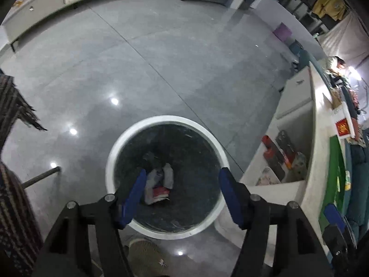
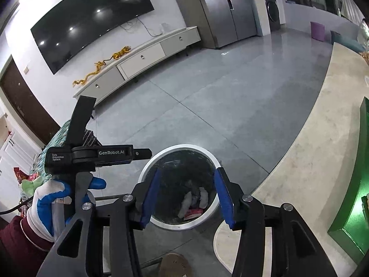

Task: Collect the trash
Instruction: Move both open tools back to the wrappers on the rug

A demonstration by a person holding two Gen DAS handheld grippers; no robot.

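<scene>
A round trash bin with a white rim [image 1: 129,131] and a black liner stands on the grey floor. Crumpled white and red trash [image 1: 159,184] lies at its bottom. My left gripper [image 1: 182,180] hangs open and empty above the bin's mouth. In the right wrist view the same bin [image 2: 147,168] holds the trash [image 2: 193,202]. My right gripper [image 2: 186,180] is open and empty above it. The left gripper's body shows in the right wrist view [image 2: 92,154], held by a gloved hand [image 2: 48,203].
A beige table [image 2: 311,161] with a green mat [image 2: 359,161] runs along the right. Its open shelf [image 1: 283,161] holds several items. A TV cabinet [image 2: 143,57] lines the far wall. A patterned cloth [image 1: 11,106] hangs at the left.
</scene>
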